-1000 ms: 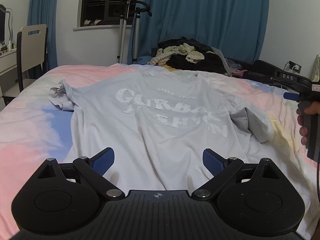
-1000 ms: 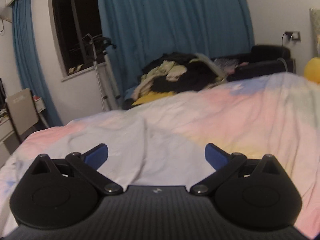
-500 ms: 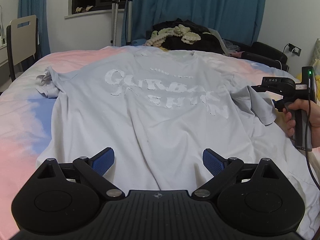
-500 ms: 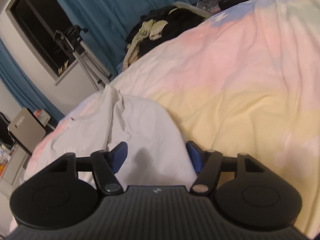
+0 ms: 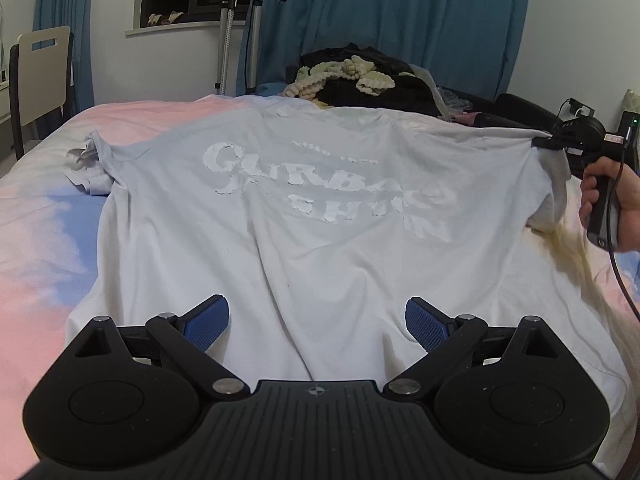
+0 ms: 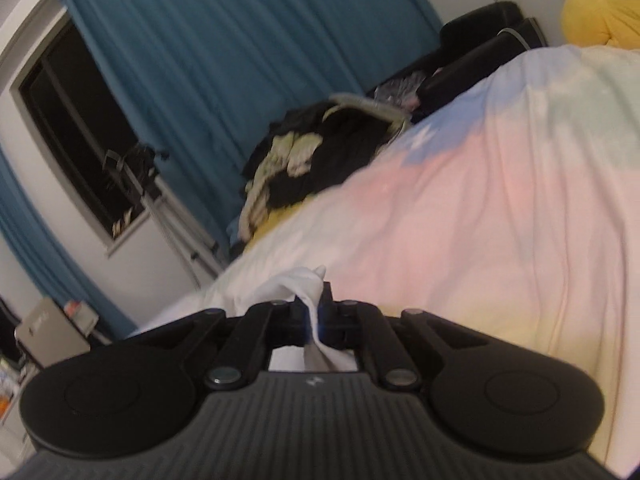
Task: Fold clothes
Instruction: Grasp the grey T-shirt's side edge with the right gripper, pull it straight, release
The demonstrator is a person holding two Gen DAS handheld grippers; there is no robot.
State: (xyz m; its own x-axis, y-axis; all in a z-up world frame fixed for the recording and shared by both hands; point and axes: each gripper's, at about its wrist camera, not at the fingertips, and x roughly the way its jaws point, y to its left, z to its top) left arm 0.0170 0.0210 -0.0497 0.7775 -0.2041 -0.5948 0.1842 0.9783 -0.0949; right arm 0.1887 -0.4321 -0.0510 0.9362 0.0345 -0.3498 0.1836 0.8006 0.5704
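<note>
Now the right gripper (image 6: 316,316) is pinching the T-shirt's (image 5: 304,216) right sleeve (image 5: 554,168), having closed from the open stance of a second ago, and is lifting that corner clear of the bed (image 5: 44,248). Meanwhile the left gripper (image 5: 316,320) is hovering with its jaws spread and empty over the hem, so the first sleeve fold inward is probably beginning while the shirt is lying face-up, spread across the bed.
</note>
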